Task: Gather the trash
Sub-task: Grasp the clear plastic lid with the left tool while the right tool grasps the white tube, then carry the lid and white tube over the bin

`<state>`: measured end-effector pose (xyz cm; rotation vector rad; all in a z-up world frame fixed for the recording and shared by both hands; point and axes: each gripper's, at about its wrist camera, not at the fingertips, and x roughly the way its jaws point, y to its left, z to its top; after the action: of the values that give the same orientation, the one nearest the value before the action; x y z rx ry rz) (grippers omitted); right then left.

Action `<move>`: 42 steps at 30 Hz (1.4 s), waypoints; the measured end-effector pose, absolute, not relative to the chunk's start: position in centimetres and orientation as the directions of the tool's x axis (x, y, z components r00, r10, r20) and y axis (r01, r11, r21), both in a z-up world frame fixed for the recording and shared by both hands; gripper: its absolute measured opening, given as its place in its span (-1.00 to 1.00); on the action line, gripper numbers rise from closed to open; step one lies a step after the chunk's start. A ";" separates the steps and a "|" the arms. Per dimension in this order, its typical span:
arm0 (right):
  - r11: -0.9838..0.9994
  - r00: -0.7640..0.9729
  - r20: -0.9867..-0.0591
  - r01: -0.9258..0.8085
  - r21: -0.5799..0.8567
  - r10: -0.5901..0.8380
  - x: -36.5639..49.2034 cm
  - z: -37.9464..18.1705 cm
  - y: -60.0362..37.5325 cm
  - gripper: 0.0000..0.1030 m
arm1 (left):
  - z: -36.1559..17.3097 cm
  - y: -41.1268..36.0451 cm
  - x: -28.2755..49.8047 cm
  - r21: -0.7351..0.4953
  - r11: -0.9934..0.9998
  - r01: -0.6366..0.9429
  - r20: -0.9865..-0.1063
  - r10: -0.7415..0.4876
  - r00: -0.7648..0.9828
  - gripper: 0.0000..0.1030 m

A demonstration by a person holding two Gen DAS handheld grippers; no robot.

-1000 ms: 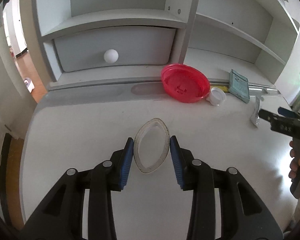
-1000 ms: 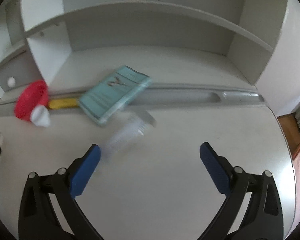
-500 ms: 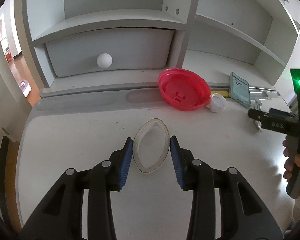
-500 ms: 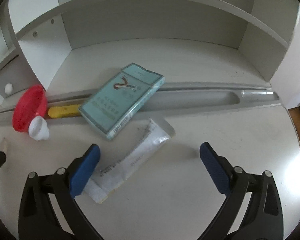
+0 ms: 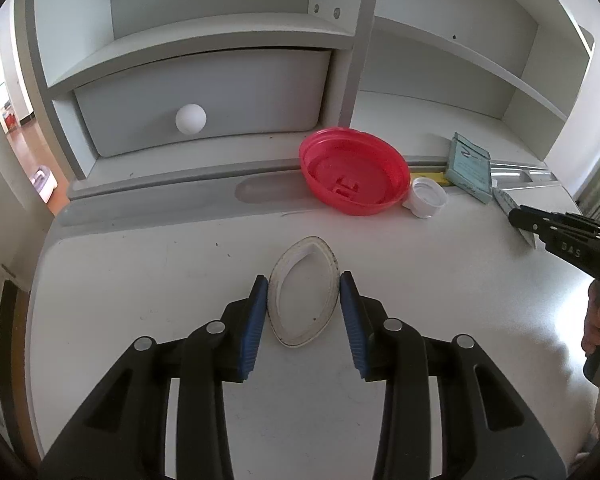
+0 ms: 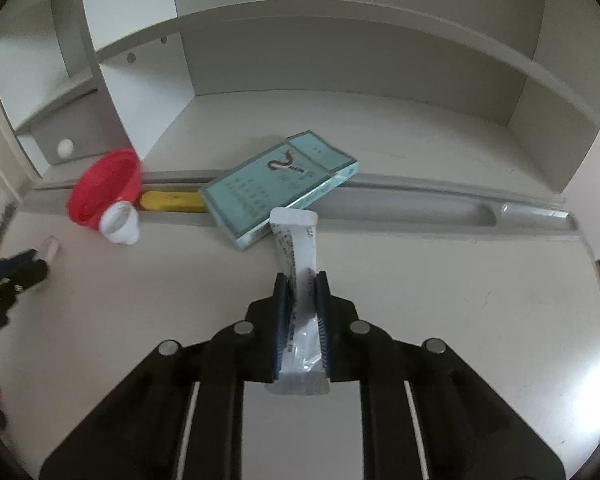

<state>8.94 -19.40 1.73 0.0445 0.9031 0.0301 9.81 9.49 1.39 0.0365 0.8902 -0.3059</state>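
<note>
Right claw (image 6: 300, 312) — jaws clamped narrow on a crumpled white wrapper (image 6: 296, 240), the blue pads pressing its two long edges. The wrapper's long axis runs straight ahead along the line of the fingers: its near end lies back between the pads, its far, folded end projects forward toward the teal carton (image 6: 280, 184), which it appears to touch or nearly touch at the carton's near corner. The carton lies at a slant, half on the worktop (image 6: 460, 300) and half across the grey pencil groove at the foot of the shelf unit.

Left claw (image 5: 304, 312) — partly open, its pads set against the sides of a white oval lid (image 5: 304, 292), which is squeezed into a pointed oval whose long axis also points away along the fingers; whether the lid is clear of the worktop cannot be told.

Remaining litter lies beyond both claws, at the rear edge of the worktop: a red dish (image 5: 352, 176), a small white cap (image 5: 426, 198) touching its right side, and a yellow strip (image 6: 172, 202) between the dish and the carton. The dish and cap sit ahead and to the right of the left claw; the carton sits directly ahead of the right claw — judged the nearer hand for it, once the wrapper is disposed of.

No bin or bag is visible in either view.
</note>
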 end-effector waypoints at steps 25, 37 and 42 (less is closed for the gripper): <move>0.872 0.782 -0.618 0.358 0.334 -0.084 -18.3 7.9 -45.3 -0.73 | 9.8 -19.9 -3.7 0.006 0.665 0.746 -0.695 -0.534 0.481 -0.31; 0.573 0.702 -0.684 0.649 0.501 -0.197 -35.0 -1.6 -62.3 -0.73 | 5.7 -45.7 -17.5 -0.037 0.207 0.978 -0.799 -0.594 0.095 -0.31; 0.424 0.680 -0.718 0.700 0.575 -0.148 -39.8 -7.1 -66.1 -0.72 | -0.3 -53.0 -23.2 -0.049 0.086 0.995 -0.879 -0.477 -0.002 -0.31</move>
<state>-39.78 -66.06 -7.13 1.0005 0.6391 -0.5775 -23.19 -53.05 -0.32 0.7597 0.8991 -1.3532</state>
